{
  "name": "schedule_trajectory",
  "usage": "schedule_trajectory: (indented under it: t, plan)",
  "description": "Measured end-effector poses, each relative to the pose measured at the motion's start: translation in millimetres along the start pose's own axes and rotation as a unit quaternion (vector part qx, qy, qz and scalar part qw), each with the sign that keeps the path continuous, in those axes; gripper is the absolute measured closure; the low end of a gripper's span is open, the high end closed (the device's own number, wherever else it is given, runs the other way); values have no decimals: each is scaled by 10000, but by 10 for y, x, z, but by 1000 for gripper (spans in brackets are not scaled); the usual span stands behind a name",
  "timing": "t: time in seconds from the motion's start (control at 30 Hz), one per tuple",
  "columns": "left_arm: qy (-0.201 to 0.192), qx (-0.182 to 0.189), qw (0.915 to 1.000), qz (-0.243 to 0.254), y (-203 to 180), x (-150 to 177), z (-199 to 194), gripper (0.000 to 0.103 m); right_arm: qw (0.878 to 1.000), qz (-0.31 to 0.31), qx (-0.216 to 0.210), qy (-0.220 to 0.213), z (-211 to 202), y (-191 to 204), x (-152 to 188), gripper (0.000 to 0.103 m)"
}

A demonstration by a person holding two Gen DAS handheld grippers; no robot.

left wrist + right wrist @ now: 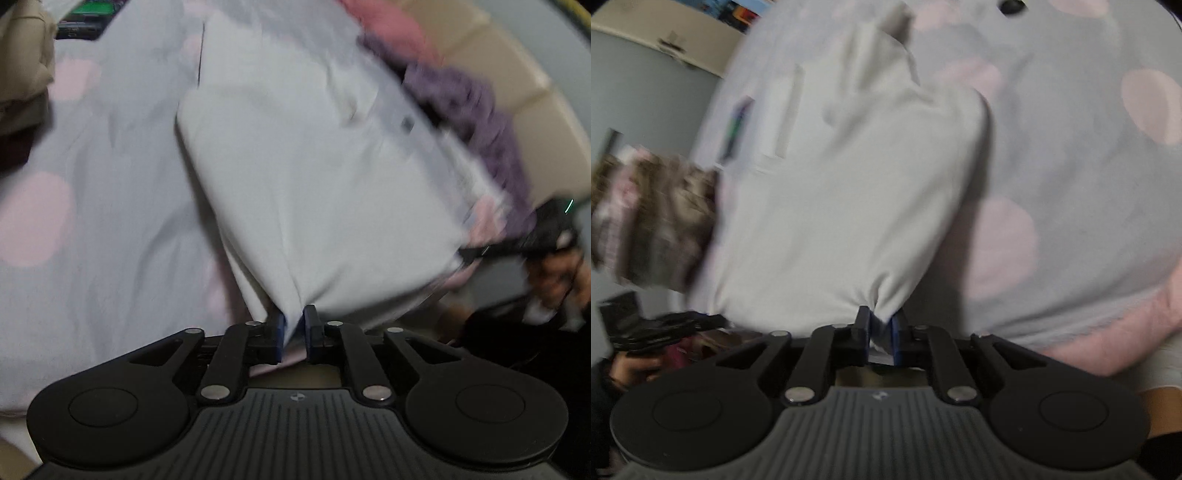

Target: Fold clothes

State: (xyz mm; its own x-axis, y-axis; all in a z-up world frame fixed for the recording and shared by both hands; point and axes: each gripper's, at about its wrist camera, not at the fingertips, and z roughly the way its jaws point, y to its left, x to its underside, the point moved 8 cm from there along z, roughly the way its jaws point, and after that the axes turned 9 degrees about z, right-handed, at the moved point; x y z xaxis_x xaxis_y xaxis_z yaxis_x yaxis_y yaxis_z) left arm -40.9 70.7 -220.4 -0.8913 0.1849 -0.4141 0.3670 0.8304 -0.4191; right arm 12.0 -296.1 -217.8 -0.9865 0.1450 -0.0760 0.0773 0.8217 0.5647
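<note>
A white folded garment (314, 177) with a small dark logo lies partly lifted over a pale bedsheet with pink dots (92, 192). My left gripper (294, 325) is shut on its near corner, cloth pinched between the blue pads. Far right in the same view, the other gripper (480, 251) holds the opposite corner, a hand behind it. In the right wrist view the same white garment (842, 192) fills the middle, and my right gripper (881, 328) is shut on a bunched corner of it. The left gripper (665, 328) shows at the lower left. Both views are motion-blurred.
A purple knitted garment (476, 114) and a pink one (391, 26) lie beyond the white one by a beige headboard (517, 74). Beige clothes (22, 74) are piled at the left. A brown-and-pink patterned cloth (653, 218) sits at the bed's edge.
</note>
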Motion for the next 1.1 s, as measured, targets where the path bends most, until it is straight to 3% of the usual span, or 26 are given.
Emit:
schedule_trajectory:
  t: [0.1, 0.13, 0.2, 0.37, 0.43, 0.53, 0.8, 1.1]
  plan:
    - [192, -372, 9981, 446, 6, -6, -26, 81, 9992, -175, 308, 191, -4, -70, -36, 68]
    - [205, -506, 9971, 539, 8, -28, -98, 74, 9990, -237, 330, 176, -56, -71, -67, 68]
    - [229, -774, 9941, 723, 11, -73, -242, 63, 9992, -241, 272, -161, -211, -42, -230, 68]
    - [-234, -991, 9878, 1180, -60, -676, -459, 60, 9939, -132, 26, -1091, -476, 99, -836, 63]
    - [-578, -926, 9879, 1101, -47, -1015, -470, 49, 9930, -239, 32, -1158, -469, 168, -1072, 60]
    - [-743, -843, 9882, 1044, 107, -1444, -251, 48, 9917, -567, 54, -1153, -354, 390, -1305, 46]
    - [-599, -787, 9937, 527, 577, -2208, 331, 48, 9902, -681, 29, -1218, -13, 672, -2029, 46]
    - [-527, -905, 9944, 126, 1008, -2512, 631, 48, 9912, -509, 111, -1215, 407, 594, -2626, 46]
